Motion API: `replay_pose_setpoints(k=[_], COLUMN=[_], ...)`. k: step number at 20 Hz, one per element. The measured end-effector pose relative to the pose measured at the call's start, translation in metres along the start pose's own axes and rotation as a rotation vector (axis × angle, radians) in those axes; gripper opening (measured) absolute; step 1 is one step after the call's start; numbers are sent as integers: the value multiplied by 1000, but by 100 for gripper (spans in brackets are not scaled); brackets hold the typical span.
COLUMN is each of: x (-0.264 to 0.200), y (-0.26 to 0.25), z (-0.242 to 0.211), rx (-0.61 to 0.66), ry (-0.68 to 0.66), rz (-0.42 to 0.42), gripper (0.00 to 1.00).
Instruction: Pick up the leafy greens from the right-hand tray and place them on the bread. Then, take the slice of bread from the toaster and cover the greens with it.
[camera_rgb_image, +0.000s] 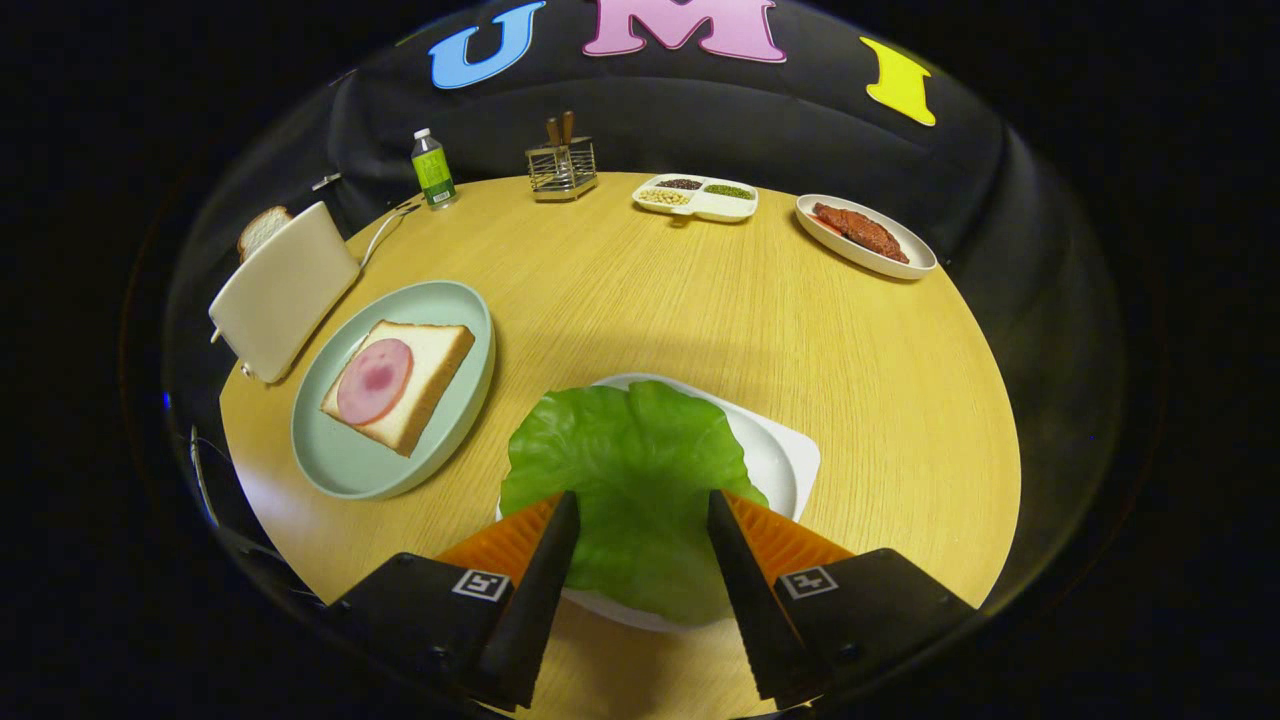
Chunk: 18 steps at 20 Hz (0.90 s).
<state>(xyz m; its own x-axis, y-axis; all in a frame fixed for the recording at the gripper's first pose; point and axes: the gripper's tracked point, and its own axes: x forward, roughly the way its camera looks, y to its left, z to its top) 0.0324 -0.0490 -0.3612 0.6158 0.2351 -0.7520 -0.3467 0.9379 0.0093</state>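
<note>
The gripper (640, 500) hangs with fingers spread wide either side of a lettuce leaf (630, 470), gripping nothing, on a white tray (785, 455). To its left, ham-topped bread (400, 383) sits plated; beyond, a toaster (283, 290) holds another slice (262, 229).

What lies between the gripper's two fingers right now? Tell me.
The lettuce leaf on its white tray lies between the open gripper fingers in the gripper view.

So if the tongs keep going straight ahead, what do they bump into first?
Most likely the lettuce leaf. The tongs are open with the leaf lying between and just ahead of the fingers, on its white tray. How high they are above it is hard to judge.
</note>
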Motion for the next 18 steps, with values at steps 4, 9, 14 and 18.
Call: replay_pose_setpoints(k=[4,9,14,18], x=[1,2,3,1], y=[-2,-6,-7,-5], z=[1,2,2,3], rx=[13,28,38,82], ry=[14,18,27,49], rz=[0,-4,-2,4], gripper=[69,26,11,6])
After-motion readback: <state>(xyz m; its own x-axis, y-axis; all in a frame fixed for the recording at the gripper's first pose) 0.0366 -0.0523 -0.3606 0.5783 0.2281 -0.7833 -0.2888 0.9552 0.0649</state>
